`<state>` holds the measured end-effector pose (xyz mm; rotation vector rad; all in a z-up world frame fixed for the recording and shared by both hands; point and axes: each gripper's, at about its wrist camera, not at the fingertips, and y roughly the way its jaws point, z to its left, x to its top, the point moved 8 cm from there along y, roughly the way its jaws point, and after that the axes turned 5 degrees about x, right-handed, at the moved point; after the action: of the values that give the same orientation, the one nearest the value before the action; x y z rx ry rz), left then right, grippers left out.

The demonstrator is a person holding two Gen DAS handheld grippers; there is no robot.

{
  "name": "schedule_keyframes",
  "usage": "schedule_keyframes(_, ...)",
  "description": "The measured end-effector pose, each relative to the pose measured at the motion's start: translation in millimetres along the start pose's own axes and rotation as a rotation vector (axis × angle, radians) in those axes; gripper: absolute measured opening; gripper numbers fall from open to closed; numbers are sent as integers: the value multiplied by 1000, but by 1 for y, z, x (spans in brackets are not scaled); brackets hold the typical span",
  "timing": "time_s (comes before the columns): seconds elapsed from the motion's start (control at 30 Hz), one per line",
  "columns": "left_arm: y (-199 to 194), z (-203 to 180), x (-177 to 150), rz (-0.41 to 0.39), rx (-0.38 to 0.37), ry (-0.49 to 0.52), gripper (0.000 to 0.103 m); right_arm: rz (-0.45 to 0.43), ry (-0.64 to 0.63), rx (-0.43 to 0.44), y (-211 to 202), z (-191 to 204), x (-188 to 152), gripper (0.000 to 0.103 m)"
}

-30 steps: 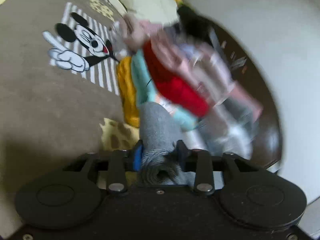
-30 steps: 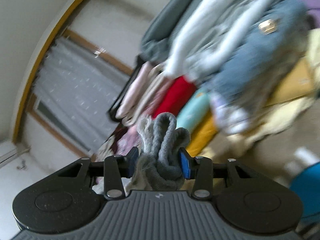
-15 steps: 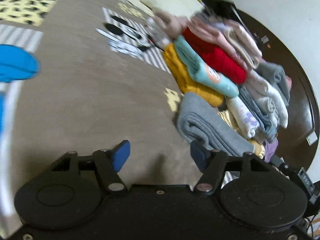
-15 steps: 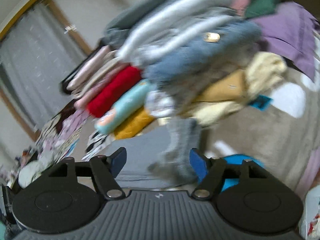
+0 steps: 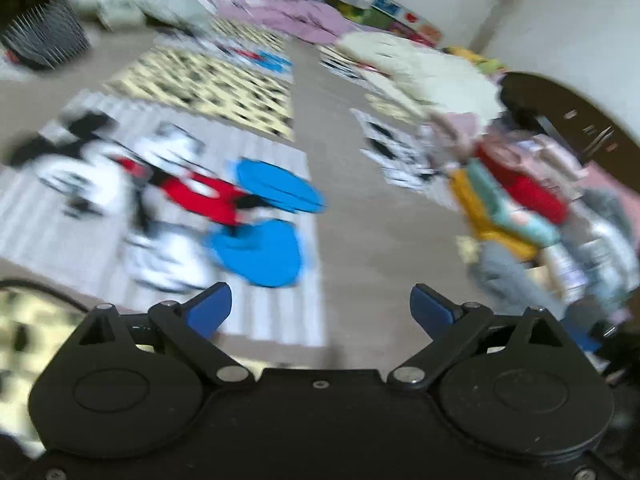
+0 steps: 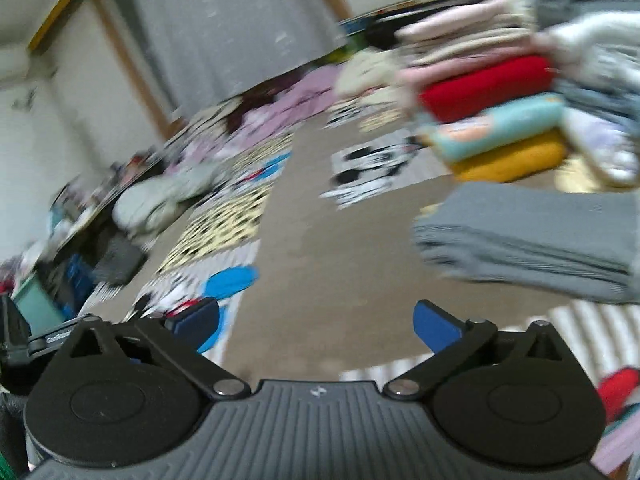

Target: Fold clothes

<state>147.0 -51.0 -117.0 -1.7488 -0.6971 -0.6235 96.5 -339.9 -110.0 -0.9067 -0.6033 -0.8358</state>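
A folded grey garment point(image 6: 532, 236) lies on the brown carpet in front of a stack of folded clothes point(image 6: 496, 120) in yellow, turquoise, red and pink. In the left wrist view the same grey garment point(image 5: 508, 276) and the stack point(image 5: 516, 204) sit blurred at the right. My left gripper point(image 5: 320, 308) hangs over the carpet, its jaws opening wide with nothing between them. My right gripper point(image 6: 316, 320) is to the left of the grey garment, its jaws also opening, with only bare carpet between them.
A cartoon-mouse rug point(image 5: 180, 196) with blue and red patches covers the floor at the left. Unfolded pale and pink clothes point(image 5: 288, 16) lie at the back. A dark ribbed basket point(image 5: 44, 36) stands at the far left, and a dark wooden headboard point(image 5: 580, 120) at the right.
Both grippers let go of the grey garment, which now lies folded by the stack. Both have opened wide and swung left, away from the pile, toward the rug.
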Motion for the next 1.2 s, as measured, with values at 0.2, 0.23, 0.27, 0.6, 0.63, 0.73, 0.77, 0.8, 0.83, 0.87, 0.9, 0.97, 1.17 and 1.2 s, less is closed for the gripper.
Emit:
schedule_keyframes(0.2, -40, 37, 0, -50, 194, 76, 103, 77, -108, 19, 19, 68, -3, 103)
schedule_keyframes(0.23, -46, 41, 0, -46, 215, 92, 103, 86, -121, 17, 22, 77, -4, 103)
schedule_keyframes(0.27, -51, 45, -1, -42, 229, 104, 103, 95, -134, 15, 24, 86, -4, 103)
schedule_keyframes(0.6, -100, 68, -3, -111, 326, 77, 103, 154, -244, -33, 43, 144, -22, 103)
schedule_keyframes(0.63, -103, 70, -3, -105, 330, 66, 103, 158, -256, -36, 43, 149, -25, 103)
schedule_keyframes(0.73, -110, 72, -2, -104, 341, 65, 103, 169, -274, -23, 41, 164, -30, 103)
schedule_keyframes(0.77, -113, 71, -2, -109, 346, 71, 103, 168, -279, -26, 40, 167, -31, 103)
schedule_keyframes(0.8, -115, 70, -2, -110, 351, 78, 103, 165, -288, -31, 38, 171, -31, 103)
schedule_keyframes(0.83, -118, 70, -2, -115, 358, 87, 103, 161, -298, -39, 37, 174, -31, 103)
schedule_keyframes(0.87, -121, 69, -2, -123, 369, 97, 103, 158, -308, -44, 35, 177, -31, 103)
schedule_keyframes(0.9, -124, 69, -2, -130, 381, 106, 103, 156, -317, -46, 33, 180, -31, 103)
schedule_keyframes(0.97, -129, 70, -4, -127, 404, 112, 103, 154, -335, -49, 30, 185, -31, 103)
schedule_keyframes(1.17, -141, 72, -9, -120, 405, 91, 103, 183, -358, -19, 24, 198, -35, 103)
schedule_keyframes(1.2, -144, 72, -10, -125, 413, 93, 103, 184, -359, -10, 23, 200, -35, 103)
